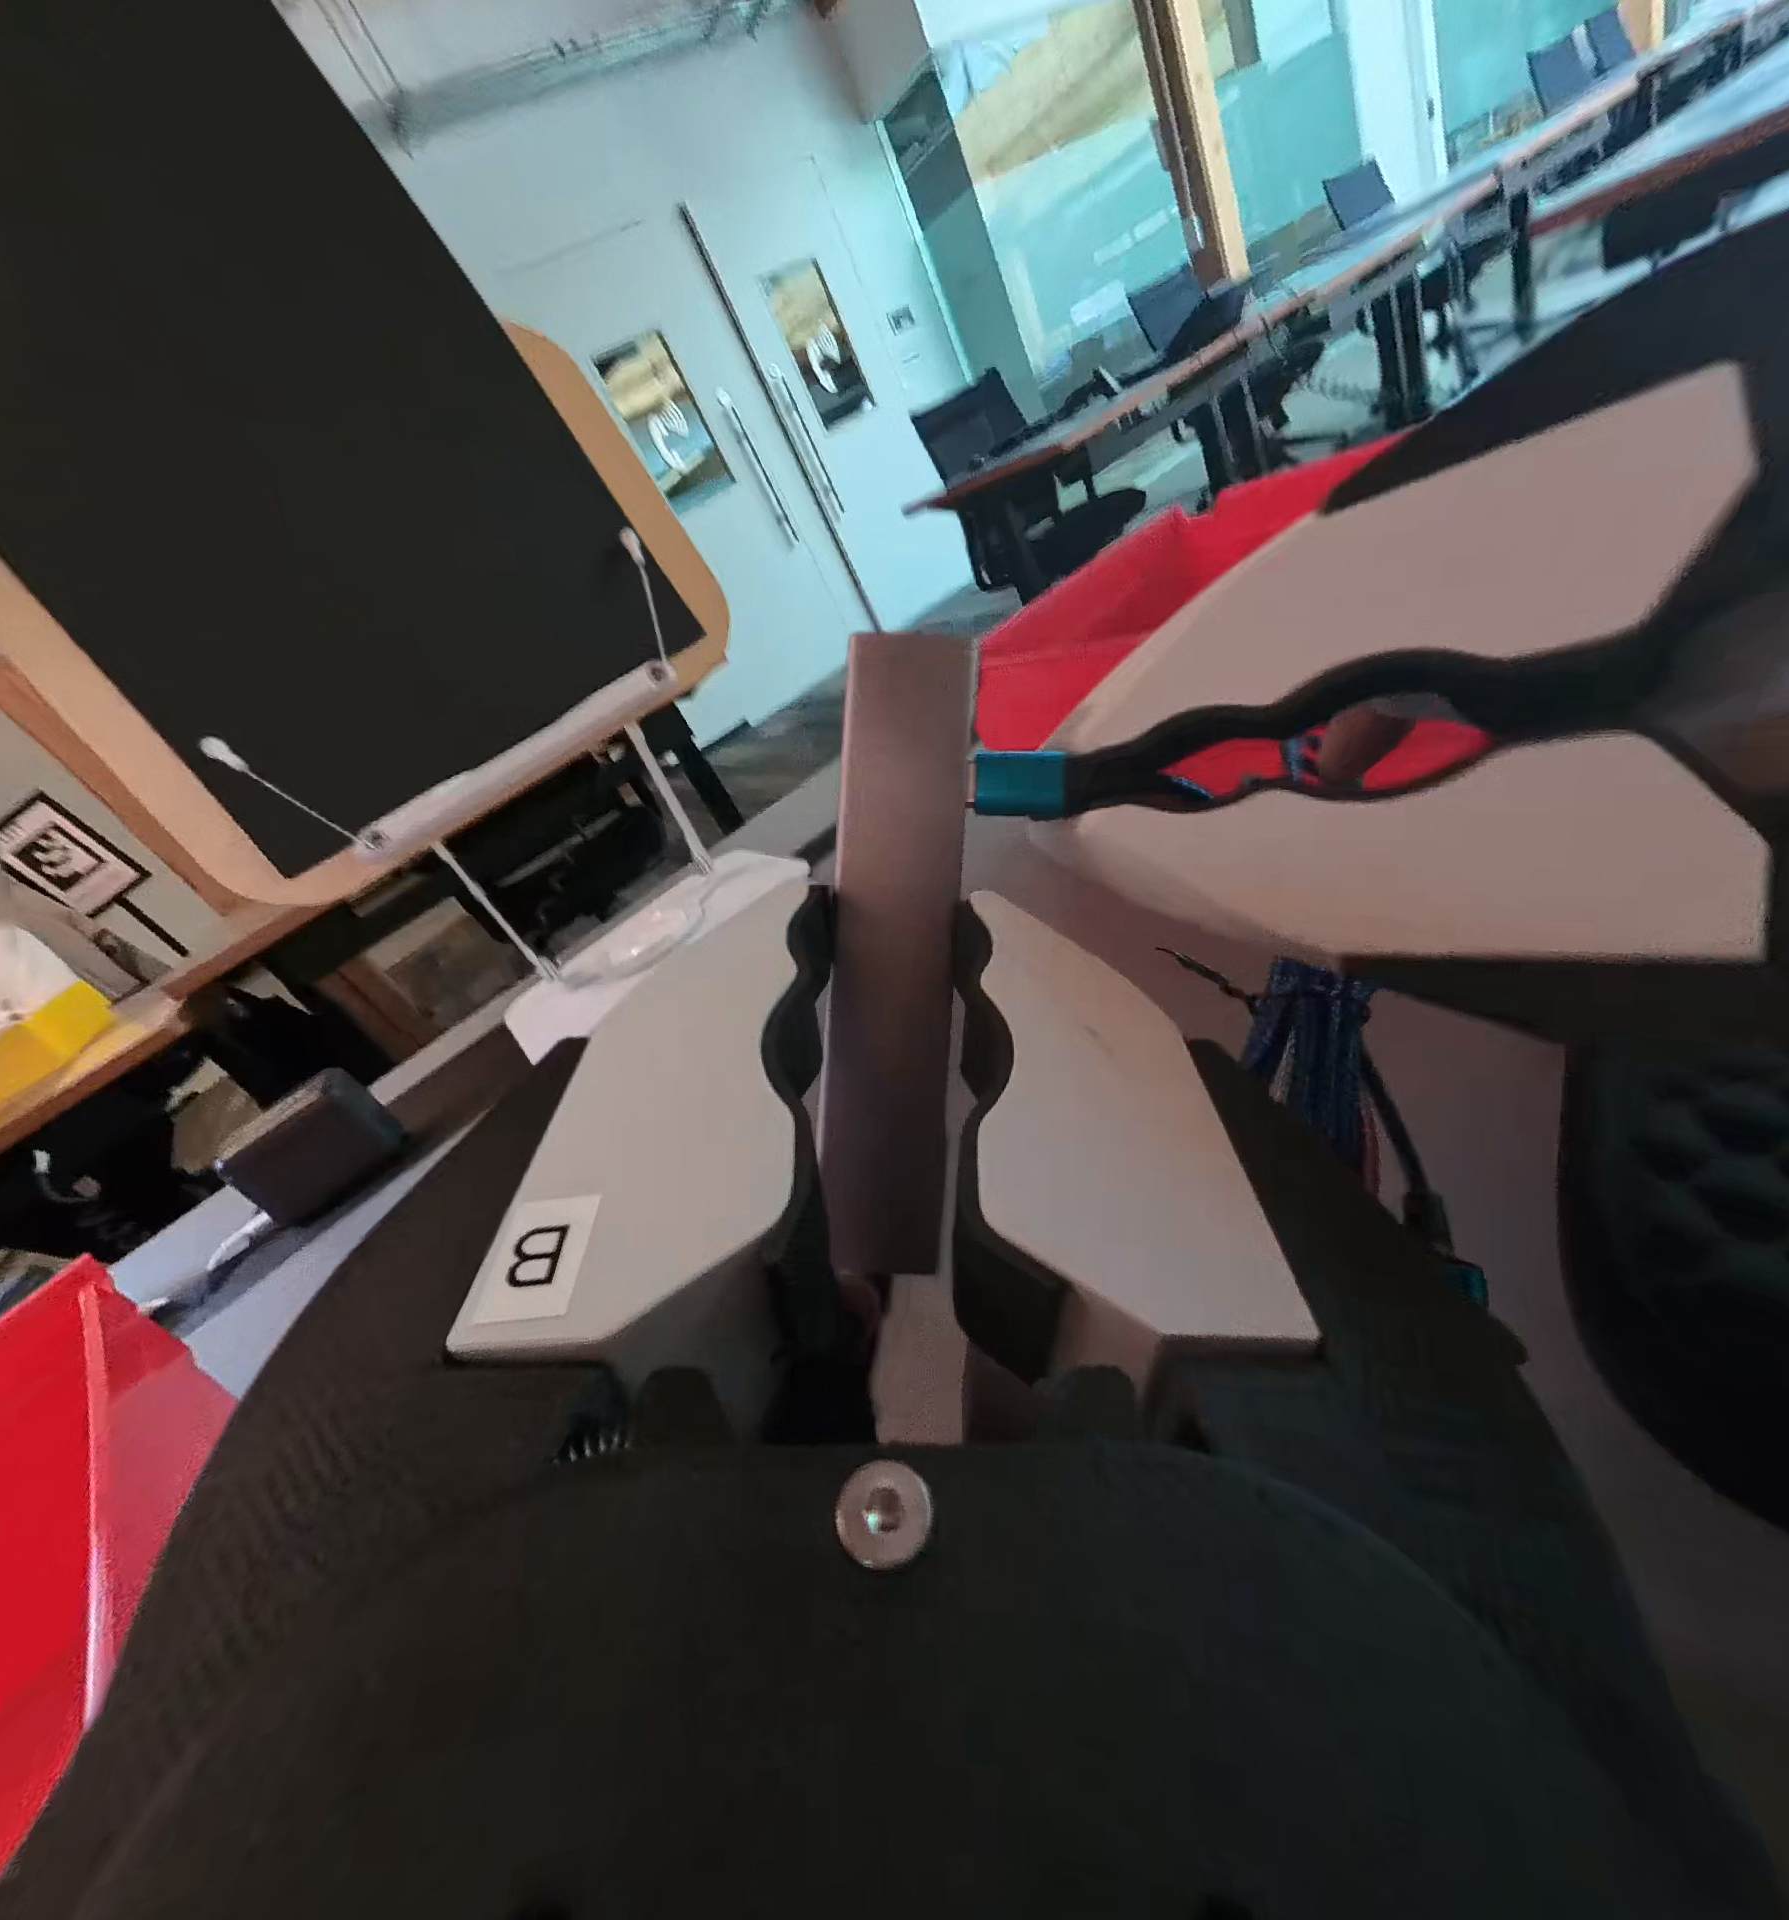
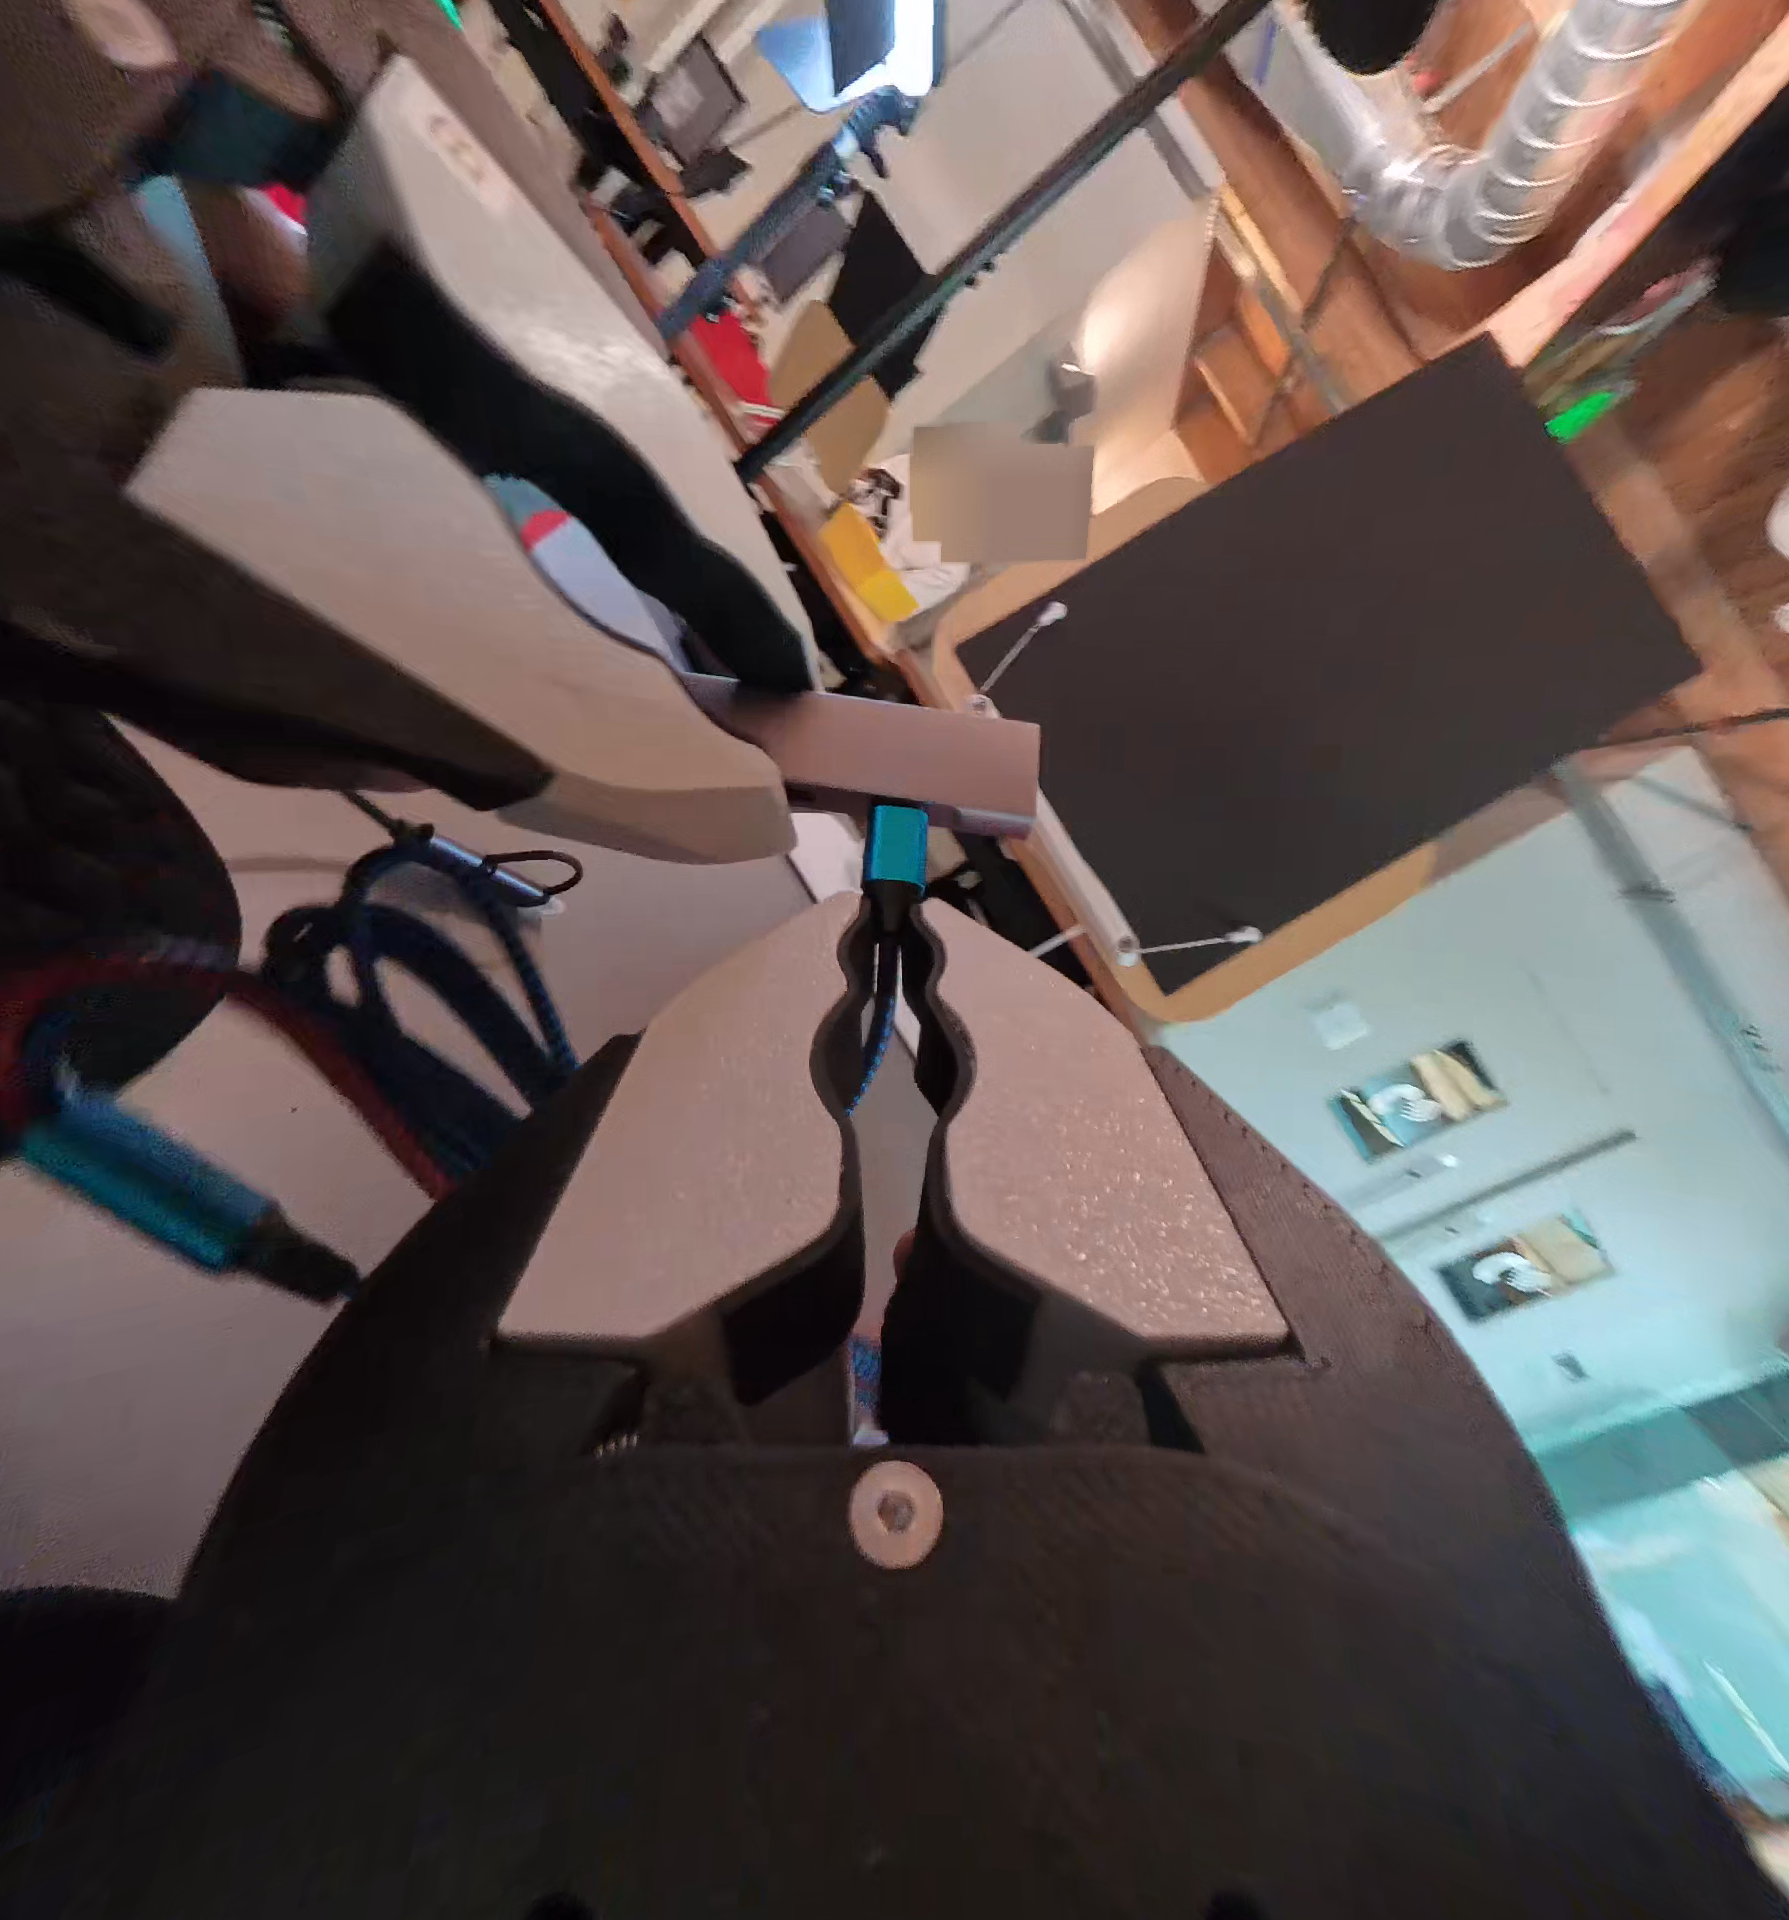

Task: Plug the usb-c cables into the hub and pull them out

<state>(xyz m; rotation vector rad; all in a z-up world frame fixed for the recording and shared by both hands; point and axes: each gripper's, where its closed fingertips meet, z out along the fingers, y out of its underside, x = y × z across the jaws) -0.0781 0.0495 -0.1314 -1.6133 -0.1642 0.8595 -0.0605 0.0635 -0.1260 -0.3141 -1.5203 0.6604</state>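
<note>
Pale grey tabletop [image 2: 121, 1382] underneath, in an open office with long desks and dark chairs [image 1: 1015, 436] toward the back, glass partitions, a double door [image 1: 765, 384] with framed pictures either side. Close behind the work area, a black panel with a rounded wooden edge [image 1: 246, 416], propped on a white stand with thin rods [image 1: 516, 800]. Red bins [image 1: 28, 1538] at the left and beyond the tongs, a yellow bin [image 1: 7, 1049] on a farther desk, a small dark box [image 1: 308, 1143] on the tabletop. Left gripper [image 1: 890, 935] clamped on the grey hub [image 1: 895, 935], held upright and clear of the table, top half standing out past the fingertips. Right gripper [image 2: 895, 935] closed on the braided cable just behind the teal usb-c plug [image 2: 895, 847], plug tip up against the hub's [image 2: 911, 764] side edge; seated or merely touching, cannot tell. Seen from the left wrist view, the same plug [image 1: 1020, 784] meeting the hub's right edge, right tongs [image 1: 1051, 795] filling that side and hiding the desks behind. On the table near the right gripper, a loose coil of blue and red braided cables [image 2: 391, 997] with another teal plug [image 2: 142, 1195], blurred.
</note>
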